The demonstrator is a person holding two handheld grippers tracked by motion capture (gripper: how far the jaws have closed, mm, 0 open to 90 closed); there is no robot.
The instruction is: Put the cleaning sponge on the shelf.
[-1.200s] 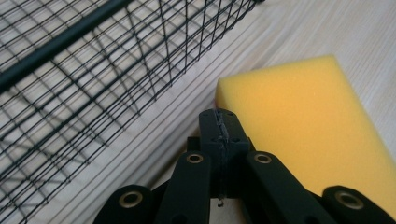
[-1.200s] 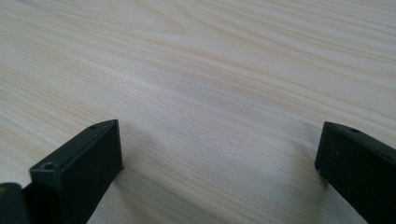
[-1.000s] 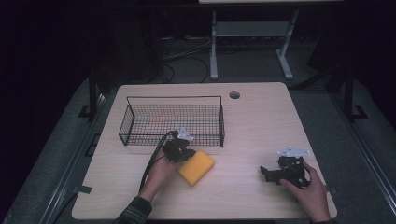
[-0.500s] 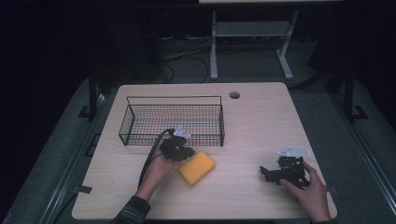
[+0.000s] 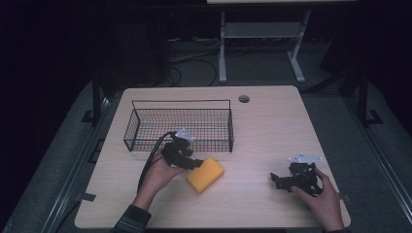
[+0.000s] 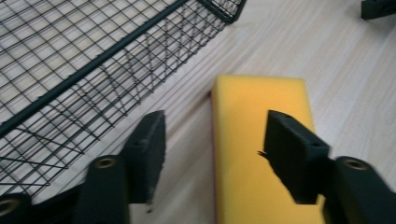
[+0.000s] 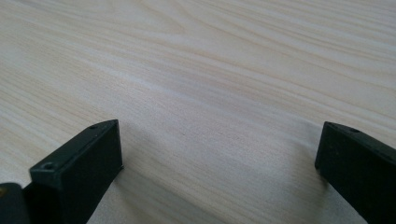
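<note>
A yellow sponge lies flat on the wooden table, just in front of a black wire basket. My left gripper hovers over the sponge's near-left end. In the left gripper view its jaws have just been opening. They stand open above the sponge, one finger over the yellow top, the other over bare wood. Nothing is pressed between them. The basket is close on that view's left. My right gripper rests at the table's right, and its jaws are open over bare wood.
The basket has nothing in it. A round cable hole sits near the table's far edge. Past the table, a white stand and cables lie on the dark floor. A cable trails back from the left gripper along the forearm.
The left gripper has lifted slightly and drawn a little toward the basket. The sponge stays where it was on the table. The right hand has not moved.
</note>
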